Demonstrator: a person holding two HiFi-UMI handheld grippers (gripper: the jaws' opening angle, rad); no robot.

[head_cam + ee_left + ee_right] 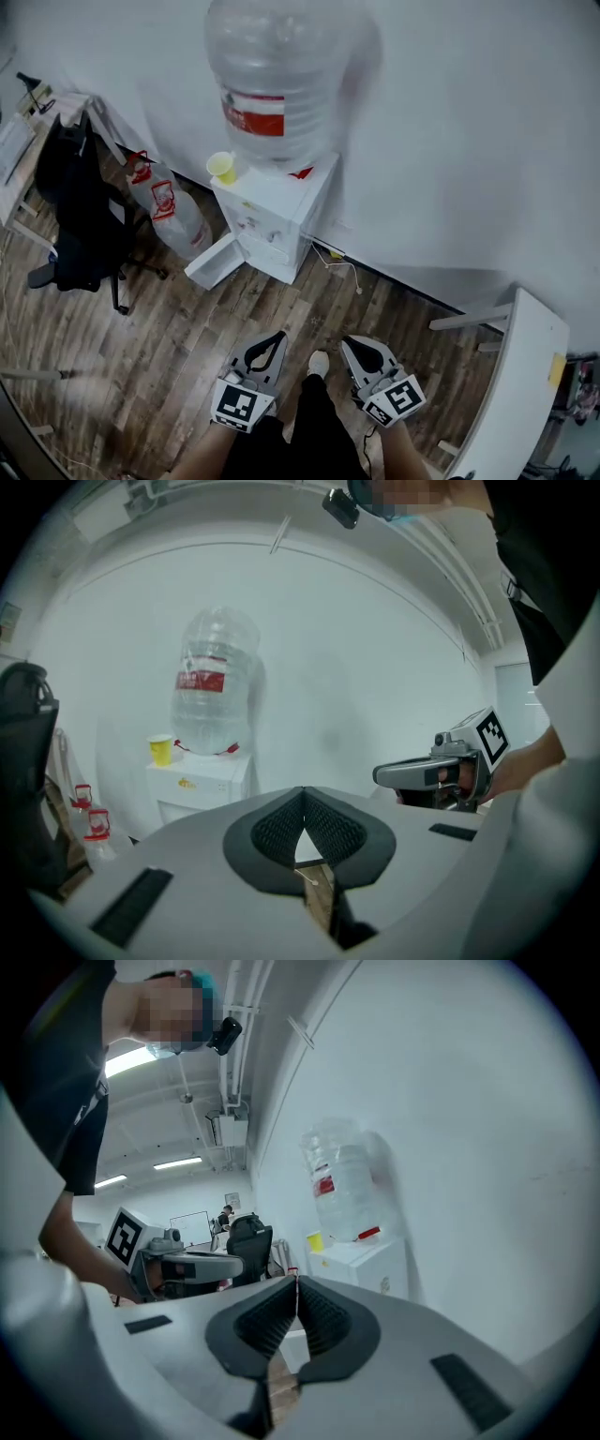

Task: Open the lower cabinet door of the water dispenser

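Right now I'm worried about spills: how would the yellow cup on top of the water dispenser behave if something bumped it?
The yellow cup looks small and thin-walled, so it is probably light and easy to tip. It stands at a top corner of the water dispenser, so a push could send it off the edge. Its contents cannot be seen.

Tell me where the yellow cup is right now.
In the head view, the yellow cup stands atop the water dispenser, at its left edge, beside the big water bottle.

A black office chair (80, 216) stands on wood-plank floor (187, 347) by a white wall (459, 141).
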